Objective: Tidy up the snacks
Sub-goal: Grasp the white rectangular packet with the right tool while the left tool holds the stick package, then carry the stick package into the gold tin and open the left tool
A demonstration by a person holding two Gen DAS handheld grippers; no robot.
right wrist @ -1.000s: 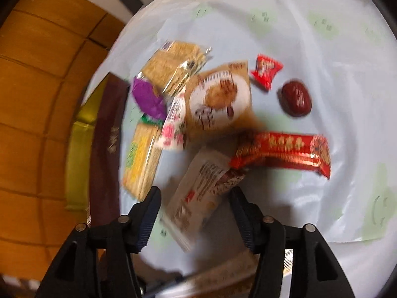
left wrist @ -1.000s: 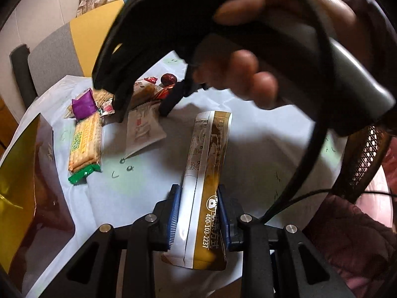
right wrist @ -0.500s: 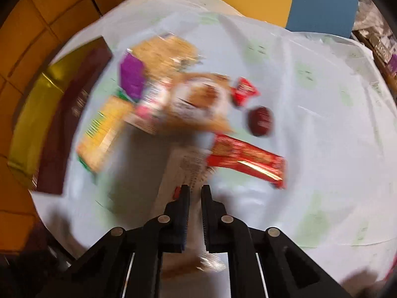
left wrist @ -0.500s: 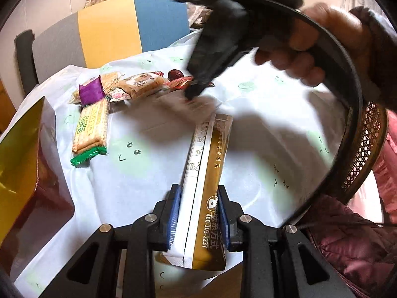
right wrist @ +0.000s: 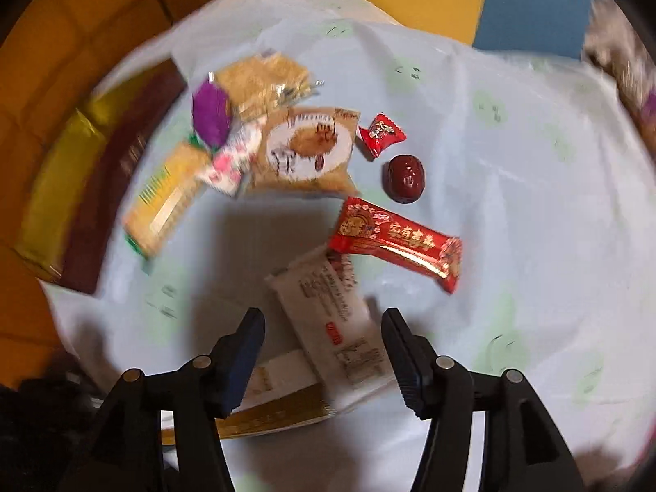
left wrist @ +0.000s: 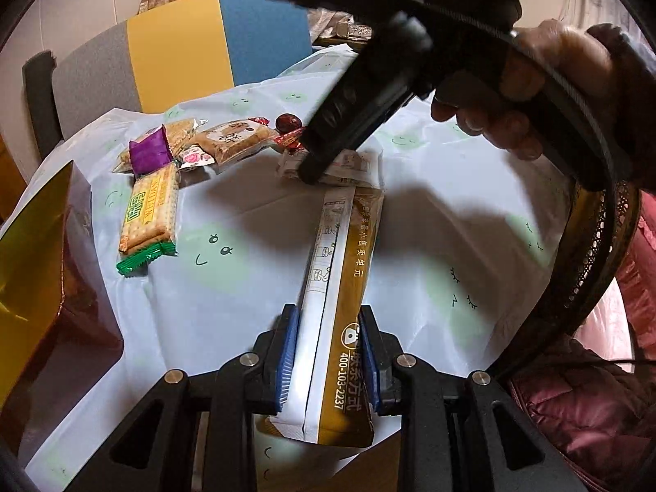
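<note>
My left gripper (left wrist: 328, 352) is shut on the near end of a long gold-and-white snack packet (left wrist: 340, 270), which lies lengthwise on the table. My right gripper (right wrist: 324, 328) points down over a white snack packet (right wrist: 332, 307). Its jaws are opening, and the packet lies between the fingers with neither pad pressing on it. In the left wrist view one of its black fingers (left wrist: 315, 164) hangs over that white packet (left wrist: 356, 168), at the far end of the gold packet. A red bar (right wrist: 393, 242), a date (right wrist: 404, 176) and a small red candy (right wrist: 379, 133) lie just beyond.
A heap at the far left holds a brown biscuit packet (right wrist: 307, 147), a purple packet (right wrist: 211, 112) and a yellow cracker packet (right wrist: 164, 201). A gold-and-maroon bag (left wrist: 28, 266) stands at the left edge. A grey, yellow and blue chair back (left wrist: 176, 49) is behind the table.
The right gripper closed on the white packet, carried it right from beside the cracker packet to the gold packet's far end, then opened. The left gripper kept its grip.
</note>
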